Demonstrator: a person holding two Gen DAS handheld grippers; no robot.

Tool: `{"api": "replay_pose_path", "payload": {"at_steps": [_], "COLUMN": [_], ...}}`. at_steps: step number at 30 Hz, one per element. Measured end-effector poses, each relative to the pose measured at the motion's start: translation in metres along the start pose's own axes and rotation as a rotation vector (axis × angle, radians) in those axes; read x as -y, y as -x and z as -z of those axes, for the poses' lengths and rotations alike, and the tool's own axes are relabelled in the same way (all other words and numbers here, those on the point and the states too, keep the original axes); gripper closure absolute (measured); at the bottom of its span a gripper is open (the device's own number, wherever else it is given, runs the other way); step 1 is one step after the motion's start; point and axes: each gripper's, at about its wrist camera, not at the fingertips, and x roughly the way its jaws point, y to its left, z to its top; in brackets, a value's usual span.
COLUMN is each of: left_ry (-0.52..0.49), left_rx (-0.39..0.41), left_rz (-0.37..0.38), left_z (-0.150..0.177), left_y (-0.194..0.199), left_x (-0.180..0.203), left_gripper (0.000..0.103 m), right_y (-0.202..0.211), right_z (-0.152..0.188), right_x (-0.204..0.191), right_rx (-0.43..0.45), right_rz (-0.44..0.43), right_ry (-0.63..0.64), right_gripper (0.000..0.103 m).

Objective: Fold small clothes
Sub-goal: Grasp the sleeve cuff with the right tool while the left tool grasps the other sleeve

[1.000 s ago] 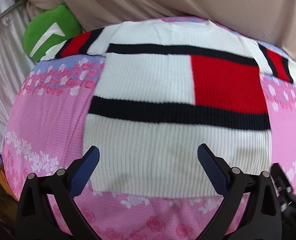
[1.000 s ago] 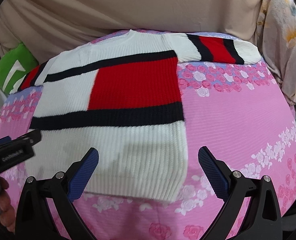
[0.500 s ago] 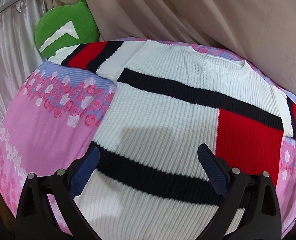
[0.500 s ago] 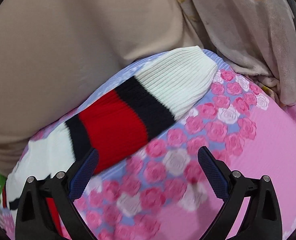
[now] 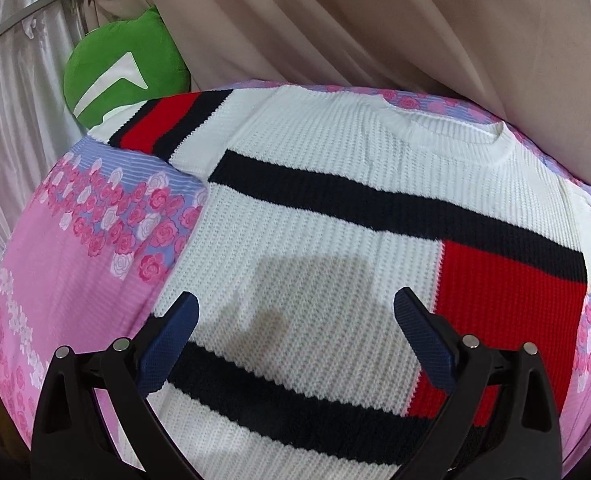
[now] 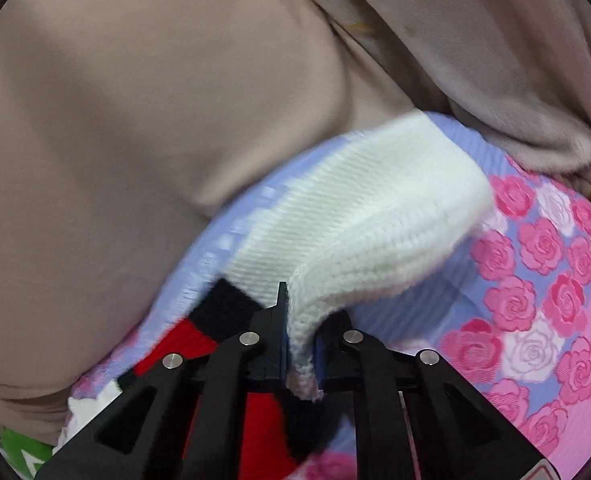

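Note:
A white knit sweater [image 5: 335, 208] with navy bands and a red block lies flat on a pink floral sheet [image 5: 67, 264]. Its left sleeve [image 5: 167, 124] stretches out toward the upper left. My left gripper [image 5: 295, 332] is open and empty, hovering over the sweater's lower body. In the right wrist view my right gripper [image 6: 301, 344] is shut on the white cuff of the sweater's right sleeve [image 6: 375, 220] and pinches a fold of it. The sleeve's navy and red bands [image 6: 215, 320] run off to the lower left.
A green plush cushion [image 5: 123, 72] sits at the back left past the left sleeve. Beige fabric [image 5: 415, 28] rises behind the bed along its far edge. A floral cloth [image 6: 495, 80] hangs at the back right. The rose-patterned sheet [image 6: 535, 300] lies right of the cuff.
My right gripper moved onto the right sleeve's cuff and shut on it. My left gripper shifted forward over the sweater's body and stayed open.

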Motion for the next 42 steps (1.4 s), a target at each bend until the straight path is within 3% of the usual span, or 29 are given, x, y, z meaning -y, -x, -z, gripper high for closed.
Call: {"api": "replay_pose_path", "payload": {"at_steps": [3, 6, 8, 10, 13, 15, 18, 20, 23, 26, 27, 28, 29, 31, 33, 34, 36, 38, 39, 42], "left_ry": [0.043, 0.092, 0.122, 0.138, 0.155, 0.167, 0.215, 0.242, 0.273, 0.303, 0.306, 0.288, 0.27, 0.237, 0.228, 0.223, 0.201, 0.183, 0.176, 0.131], "left_rx": [0.019, 0.036, 0.053, 0.068, 0.055, 0.023, -0.043, -0.08, -0.151, -0.22, -0.219, -0.192, -0.182, -0.186, -0.177, -0.15, -0.086, -0.001, 0.041, 0.116], "left_rz": [-0.009, -0.004, 0.001, 0.009, 0.059, 0.102, 0.208, 0.257, 0.318, 0.374, 0.362, 0.348, 0.36, 0.409, 0.468, 0.478, 0.49, 0.503, 0.504, 0.465], "left_z": [-0.017, -0.034, -0.047, -0.06, -0.076, -0.082, -0.089, -0.092, -0.094, -0.089, -0.089, -0.092, -0.093, -0.099, -0.107, -0.115, -0.131, -0.152, -0.16, -0.177], "left_y": [-0.005, -0.007, -0.007, -0.008, -0.022, -0.038, -0.071, -0.09, -0.12, -0.14, -0.142, -0.14, -0.138, -0.14, -0.138, -0.132, -0.119, -0.101, -0.092, -0.084], "left_x": [-0.012, -0.027, -0.038, -0.047, -0.059, -0.062, -0.066, -0.064, -0.052, -0.04, -0.037, -0.031, -0.027, -0.019, -0.017, -0.017, -0.017, -0.02, -0.021, -0.021], "left_gripper": [0.007, 0.007, 0.007, 0.007, 0.007, 0.007, 0.007, 0.007, 0.007, 0.008, 0.008, 0.019, 0.043, 0.075, 0.091, 0.092, 0.092, 0.093, 0.093, 0.092], "right_y": [0.037, 0.069, 0.08, 0.074, 0.051, 0.054, 0.074, 0.088, 0.1, 0.094, 0.09, 0.088, 0.085, 0.076, 0.069, 0.062, 0.048, 0.032, 0.029, 0.053], "right_z": [0.003, 0.037, 0.09, 0.151, 0.255, 0.303, 0.315, 0.308, 0.272, 0.25, 0.245, 0.246, 0.25, 0.249, 0.243, 0.241, 0.235, 0.229, 0.225, 0.215], "right_x": [-0.099, -0.205, -0.277, -0.326, -0.364, -0.355, -0.327, -0.3, -0.253, -0.214, -0.202, -0.196, -0.195, -0.189, -0.184, -0.184, -0.186, -0.191, -0.195, -0.212], "right_rx": [0.062, 0.058, -0.016, -0.125, -0.279, -0.326, -0.339, -0.314, -0.292, -0.319, -0.331, -0.337, -0.341, -0.343, -0.343, -0.342, -0.344, -0.374, -0.377, -0.229], "right_rz": [-0.164, -0.384, -0.53, -0.616, -0.612, -0.553, -0.509, -0.448, -0.304, -0.212, -0.193, -0.179, -0.165, -0.151, -0.145, -0.142, -0.152, -0.186, -0.205, -0.293], "right_ry": [0.223, 0.42, 0.552, 0.648, 0.796, 0.843, 0.791, 0.735, 0.638, 0.507, 0.457, 0.428, 0.412, 0.394, 0.377, 0.358, 0.31, 0.269, 0.269, 0.286], "right_gripper": [0.092, 0.092, 0.092, 0.09, 0.077, 0.077, 0.069, 0.047, 0.045, 0.044, 0.044, 0.044, 0.044, 0.044, 0.044, 0.044, 0.049, 0.091, 0.093, 0.094]}}
